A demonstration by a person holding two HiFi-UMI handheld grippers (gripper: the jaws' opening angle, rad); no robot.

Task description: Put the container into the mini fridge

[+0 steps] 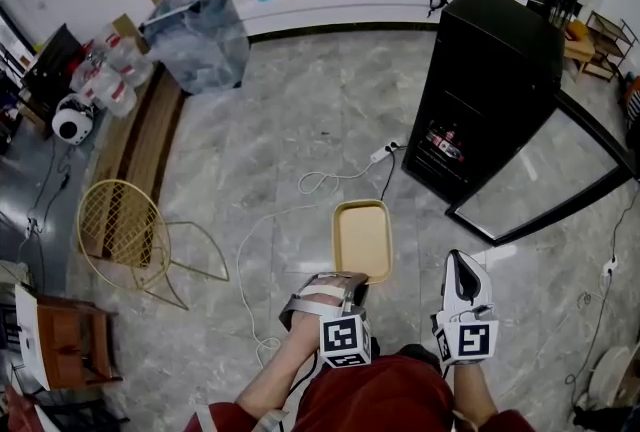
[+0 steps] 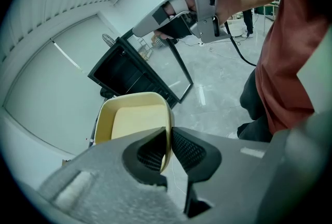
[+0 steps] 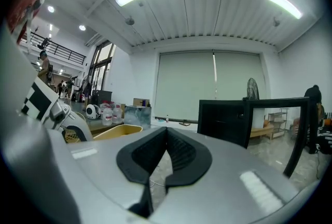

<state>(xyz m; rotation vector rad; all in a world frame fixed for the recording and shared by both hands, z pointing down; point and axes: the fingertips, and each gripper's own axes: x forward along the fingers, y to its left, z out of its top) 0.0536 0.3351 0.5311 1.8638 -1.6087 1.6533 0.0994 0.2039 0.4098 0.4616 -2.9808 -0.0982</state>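
Your pale yellow, round-cornered rectangular plastic container sits just below the centre of the head view, over the grey marble floor, its near rim pinched between the jaws of your left gripper. Your right gripper, at lower right beside it, has its jaws pressed together on nothing. The black mini fridge stands at upper right, its glass door swung open.

Left gripper pinched; right gripper closed.
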